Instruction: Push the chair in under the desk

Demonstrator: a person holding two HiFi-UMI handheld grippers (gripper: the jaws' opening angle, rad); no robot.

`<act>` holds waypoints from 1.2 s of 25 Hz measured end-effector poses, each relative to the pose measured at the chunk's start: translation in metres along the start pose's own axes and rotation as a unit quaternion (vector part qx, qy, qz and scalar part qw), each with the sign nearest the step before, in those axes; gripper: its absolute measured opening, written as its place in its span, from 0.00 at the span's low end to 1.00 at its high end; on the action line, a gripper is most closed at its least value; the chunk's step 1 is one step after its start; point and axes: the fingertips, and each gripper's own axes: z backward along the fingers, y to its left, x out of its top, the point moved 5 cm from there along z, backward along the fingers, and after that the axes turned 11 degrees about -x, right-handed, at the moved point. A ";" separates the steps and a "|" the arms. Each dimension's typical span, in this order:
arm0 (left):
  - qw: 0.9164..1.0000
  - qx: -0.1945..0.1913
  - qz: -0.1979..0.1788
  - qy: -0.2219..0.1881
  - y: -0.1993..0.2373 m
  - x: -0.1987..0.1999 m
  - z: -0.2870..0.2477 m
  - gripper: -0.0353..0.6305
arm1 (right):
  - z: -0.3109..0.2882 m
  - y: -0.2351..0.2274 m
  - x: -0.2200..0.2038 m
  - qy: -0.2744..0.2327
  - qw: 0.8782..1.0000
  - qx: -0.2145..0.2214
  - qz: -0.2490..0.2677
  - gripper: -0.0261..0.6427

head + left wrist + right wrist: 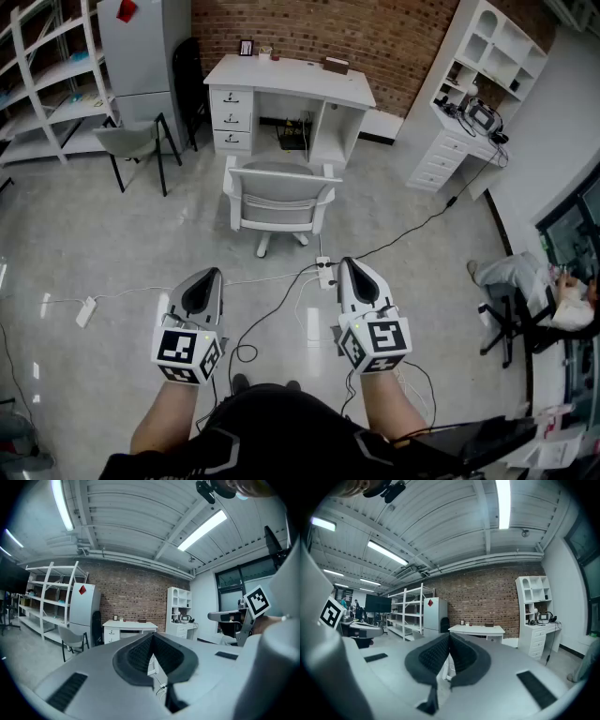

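Observation:
A white desk (286, 73) with drawers on its left side stands against the brick wall. A white and grey armchair (277, 195) on a wheeled base stands in front of it, pulled out, its back toward me. My left gripper (208, 277) and right gripper (348, 270) hover side by side well short of the chair, both shut and empty. The desk shows small and far beyond the shut jaws in the left gripper view (129, 625) and in the right gripper view (477, 630).
A power strip (323, 271) and cables (272, 309) lie on the floor between me and the chair. A grey chair (131, 142) and shelving (47, 84) stand at left, a white shelf unit (473, 103) at right. A seated person (534, 291) is at far right.

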 end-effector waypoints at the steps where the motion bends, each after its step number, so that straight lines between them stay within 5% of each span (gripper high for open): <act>1: 1.000 -0.001 0.000 0.001 0.000 -0.001 0.001 0.06 | 0.000 0.001 0.000 0.000 1.000 -0.001 0.000 0.05; 30: 0.999 -0.041 0.026 -0.001 0.043 -0.021 0.041 0.06 | 0.011 0.071 0.000 0.004 1.000 -0.012 0.020 0.05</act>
